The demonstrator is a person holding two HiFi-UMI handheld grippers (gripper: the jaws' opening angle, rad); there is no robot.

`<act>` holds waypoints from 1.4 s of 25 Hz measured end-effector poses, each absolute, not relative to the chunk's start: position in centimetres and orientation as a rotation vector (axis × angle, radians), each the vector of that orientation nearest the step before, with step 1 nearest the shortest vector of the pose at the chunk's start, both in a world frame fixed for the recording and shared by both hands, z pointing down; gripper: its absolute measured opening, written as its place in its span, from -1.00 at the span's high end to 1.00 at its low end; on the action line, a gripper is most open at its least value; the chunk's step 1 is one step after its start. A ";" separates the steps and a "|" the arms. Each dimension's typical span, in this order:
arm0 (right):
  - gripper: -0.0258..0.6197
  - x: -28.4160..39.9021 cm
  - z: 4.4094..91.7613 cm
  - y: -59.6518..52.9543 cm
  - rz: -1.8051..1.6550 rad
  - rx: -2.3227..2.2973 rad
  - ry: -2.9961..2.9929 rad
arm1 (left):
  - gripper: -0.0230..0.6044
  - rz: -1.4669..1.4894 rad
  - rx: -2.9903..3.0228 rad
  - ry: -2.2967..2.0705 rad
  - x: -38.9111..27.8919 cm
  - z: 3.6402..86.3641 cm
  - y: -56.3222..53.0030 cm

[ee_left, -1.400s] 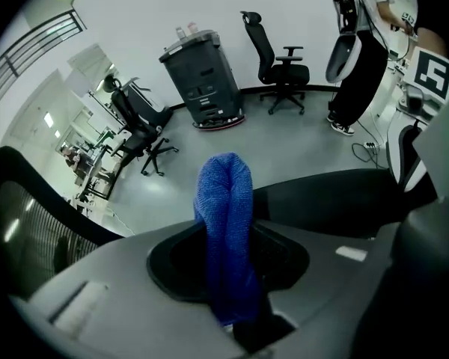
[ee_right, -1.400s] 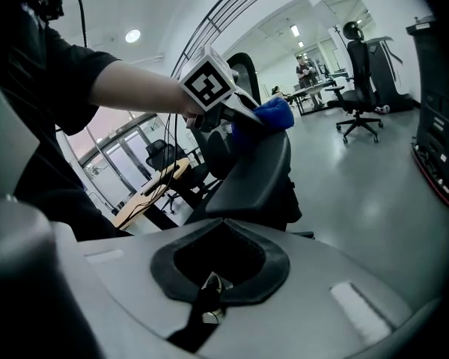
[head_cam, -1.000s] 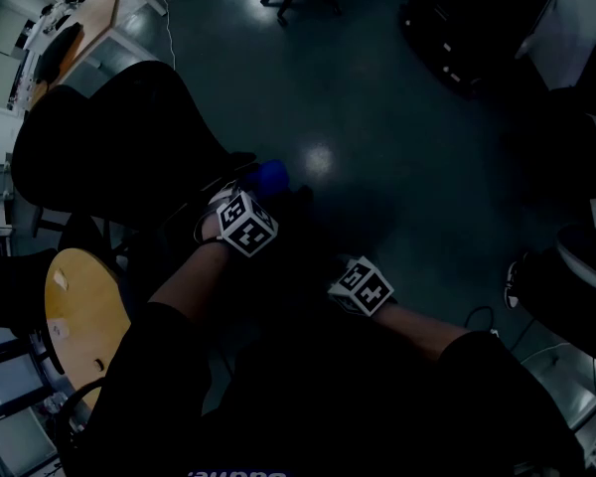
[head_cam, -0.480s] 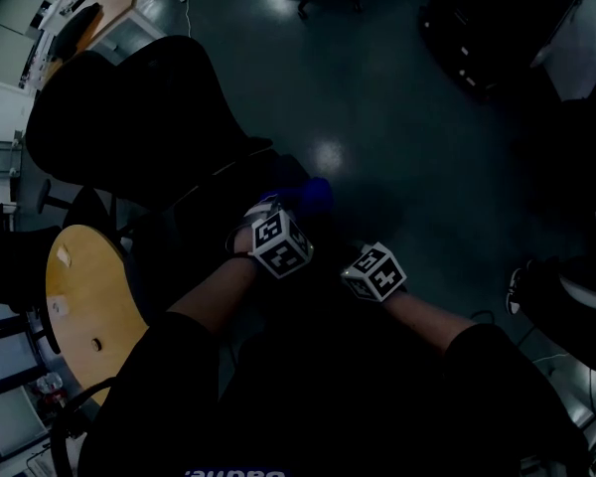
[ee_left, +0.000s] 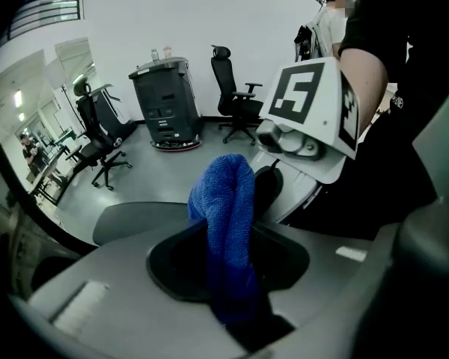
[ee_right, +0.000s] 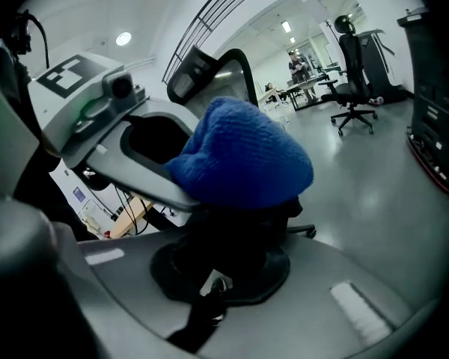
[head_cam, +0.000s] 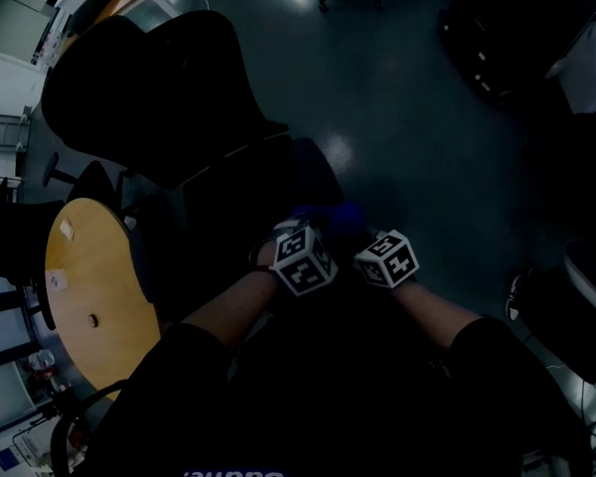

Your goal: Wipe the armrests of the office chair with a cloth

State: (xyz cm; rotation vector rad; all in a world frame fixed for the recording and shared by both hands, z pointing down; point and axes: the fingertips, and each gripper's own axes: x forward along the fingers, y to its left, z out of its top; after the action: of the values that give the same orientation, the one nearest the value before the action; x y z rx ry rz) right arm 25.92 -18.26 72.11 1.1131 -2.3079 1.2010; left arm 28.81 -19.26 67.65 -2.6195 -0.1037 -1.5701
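Dark floor (head_cam: pixel 417 127), left tongs (head_cam: pixel 321 227) with cloth (head_cam: pixel 346 215) now beside right tongs (head_cam: pixel 366 232)

My head camera sits high above the person's arms and faces steeply down at the floor (head_cam: pixel 407 117), so the left claw (head_cam: pixel 303 258) and right claw (head_cam: pixel 385 258) show small near the middle. The left claw's camera looks along its own jaws from very close, facing the right claw with the room behind it. The right claw's camera faces the opposite way, onto the left claw. All three views share the cloth (ee_left: pixel 228 230), which looms large in both claw cameras.
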 end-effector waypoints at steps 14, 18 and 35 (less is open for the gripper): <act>0.91 20.5 69.6 -13.8 1.150 1.282 -2.258 | 0.52 -1.389 -2.988 -0.089 20.3 63.7 -12.5; 0.91 16.0 68.8 -10.0 1.181 1.351 -2.251 | 0.52 -1.262 -3.121 -0.013 12.5 61.9 -9.3; 0.91 -1.5 59.9 0.2 1.002 1.207 -2.414 | 0.52 -0.496 -3.528 0.631 -11.3 52.1 1.6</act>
State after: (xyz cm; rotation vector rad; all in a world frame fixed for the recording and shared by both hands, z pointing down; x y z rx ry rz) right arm -1.55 0.20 59.91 1.2069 -2.4136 1.0021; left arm -11.30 1.61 52.11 -3.5275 0.6311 -0.4956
